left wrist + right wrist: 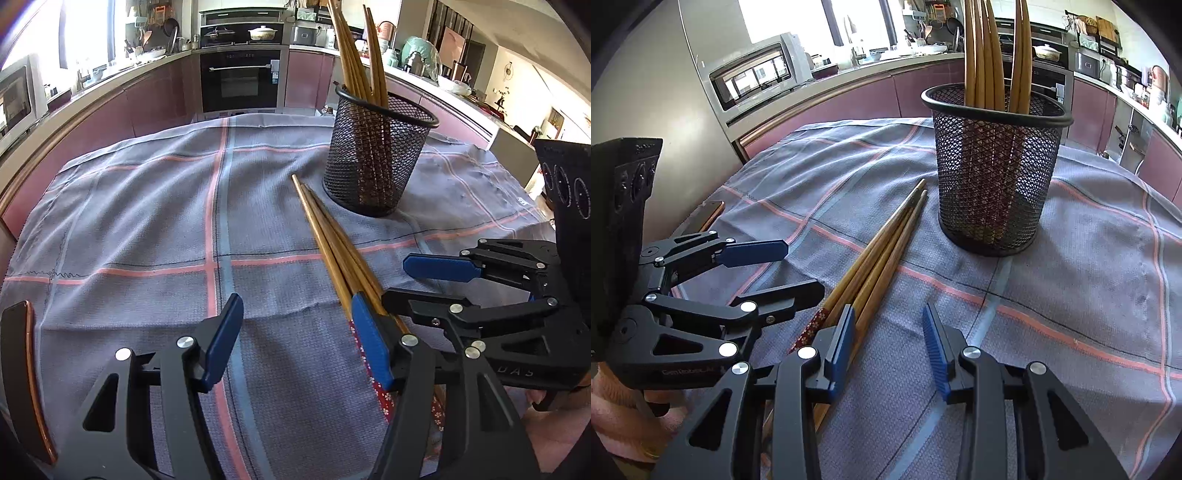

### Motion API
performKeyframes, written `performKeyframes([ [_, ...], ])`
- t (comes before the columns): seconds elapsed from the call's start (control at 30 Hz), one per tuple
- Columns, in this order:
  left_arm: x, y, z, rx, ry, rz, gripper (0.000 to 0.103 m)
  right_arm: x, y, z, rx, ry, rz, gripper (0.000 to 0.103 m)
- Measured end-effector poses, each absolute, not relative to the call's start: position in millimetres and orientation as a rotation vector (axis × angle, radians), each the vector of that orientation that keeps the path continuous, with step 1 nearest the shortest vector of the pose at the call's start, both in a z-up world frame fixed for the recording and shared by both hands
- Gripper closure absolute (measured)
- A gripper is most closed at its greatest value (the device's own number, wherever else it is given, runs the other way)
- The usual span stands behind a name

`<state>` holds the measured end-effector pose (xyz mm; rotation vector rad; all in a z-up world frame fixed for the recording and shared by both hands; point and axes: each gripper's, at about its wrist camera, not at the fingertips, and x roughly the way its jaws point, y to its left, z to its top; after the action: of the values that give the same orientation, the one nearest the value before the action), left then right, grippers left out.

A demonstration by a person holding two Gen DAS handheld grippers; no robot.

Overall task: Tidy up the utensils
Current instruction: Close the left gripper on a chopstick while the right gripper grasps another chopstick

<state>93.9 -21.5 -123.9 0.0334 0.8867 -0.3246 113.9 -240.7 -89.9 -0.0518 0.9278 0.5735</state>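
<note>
Chopsticks lay loose beside mesh holder; both hand-held grippers, left & right, were spread, empty (best to pinch one pair mid-shaft).

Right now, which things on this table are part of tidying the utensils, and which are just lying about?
Part of the job:
- loose wooden chopsticks lying on the cloth
- black wire-mesh holder with chopsticks standing in it

Just lying about:
- grey checked tablecloth
- copper-edged phone
- white microwave
</note>
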Motion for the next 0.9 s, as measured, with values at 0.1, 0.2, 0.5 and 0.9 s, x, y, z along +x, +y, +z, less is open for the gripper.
performKeyframes([
  [0.1,91.0,-27.7,-121.0,0.058,0.871,-0.346,0.041,113.3,-240.3,-88.4,-0.073,0.924,0.557,0.068],
  [0.2,92.6,-33.1,-126.5,0.081,0.890,-0.349,0.043,114.8,-242.5,-90.0,-0.088,0.936,0.531,0.070],
  [0.5,95.6,-29.2,-134.8,0.086,0.913,-0.337,0.055,115.0,-238.1,-91.4,-0.030,0.936,0.599,0.071],
  [0.9,104.1,-27.3,-131.2,0.077,0.923,-0.341,0.062,117.9,-232.2,-90.4,-0.102,0.937,0.558,0.073],
])
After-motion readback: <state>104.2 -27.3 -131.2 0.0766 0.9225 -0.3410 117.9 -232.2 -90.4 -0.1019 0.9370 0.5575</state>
